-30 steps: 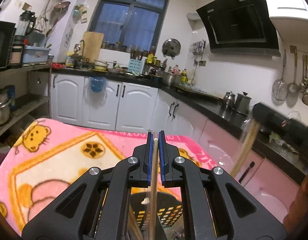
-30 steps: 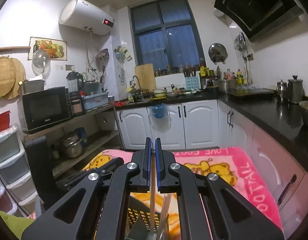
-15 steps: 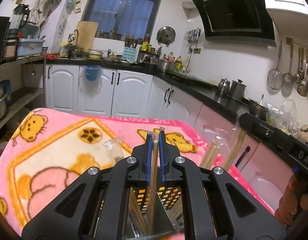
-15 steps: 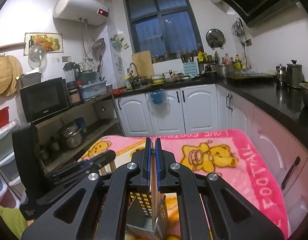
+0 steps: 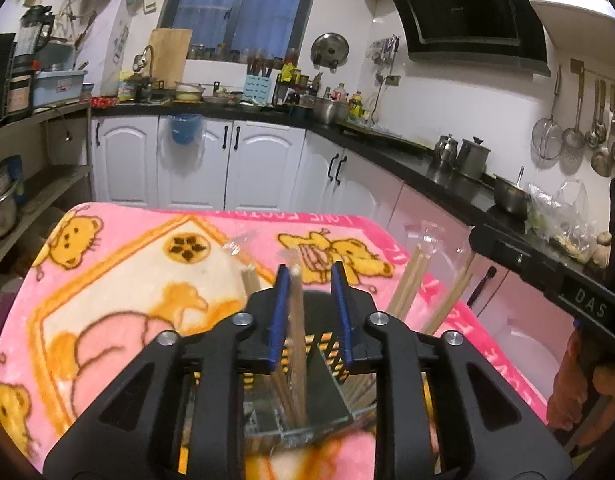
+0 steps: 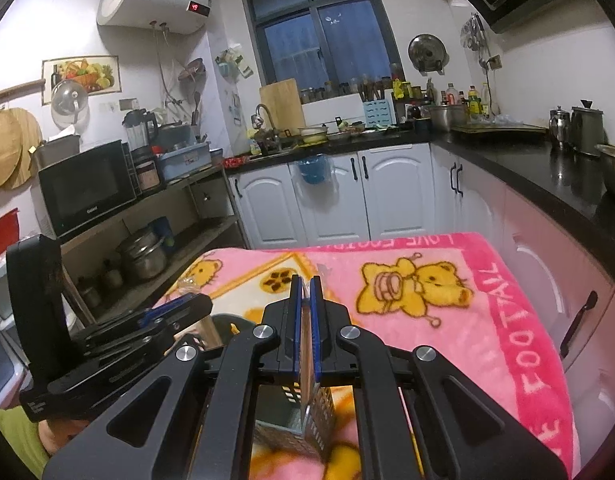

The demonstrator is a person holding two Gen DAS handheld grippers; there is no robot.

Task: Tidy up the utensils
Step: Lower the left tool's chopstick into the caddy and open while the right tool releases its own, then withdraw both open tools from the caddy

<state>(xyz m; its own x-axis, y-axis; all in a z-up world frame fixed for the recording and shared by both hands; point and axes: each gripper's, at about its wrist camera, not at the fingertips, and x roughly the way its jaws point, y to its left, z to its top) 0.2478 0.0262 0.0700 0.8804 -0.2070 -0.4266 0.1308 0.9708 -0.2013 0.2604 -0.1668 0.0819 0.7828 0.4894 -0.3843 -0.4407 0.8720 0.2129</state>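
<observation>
Pink bear-print blanket (image 5: 119,280) carries the perforated metal utensil holder (image 5: 327,364). Left gripper (image 5: 310,280), jaws just parted, frees its wooden chopstick (image 5: 296,332) inside; withdraw straight. Right gripper (image 6: 306,292) pinches another chopstick (image 6: 306,360) above it.

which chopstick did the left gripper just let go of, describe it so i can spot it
Start at the pink bear blanket and find the perforated metal utensil holder standing on it. Several chopsticks lean outward from it; the one meant stands nearly upright between the left gripper's blue pads, which have just been opening, and wears a clear wrapper.
</observation>
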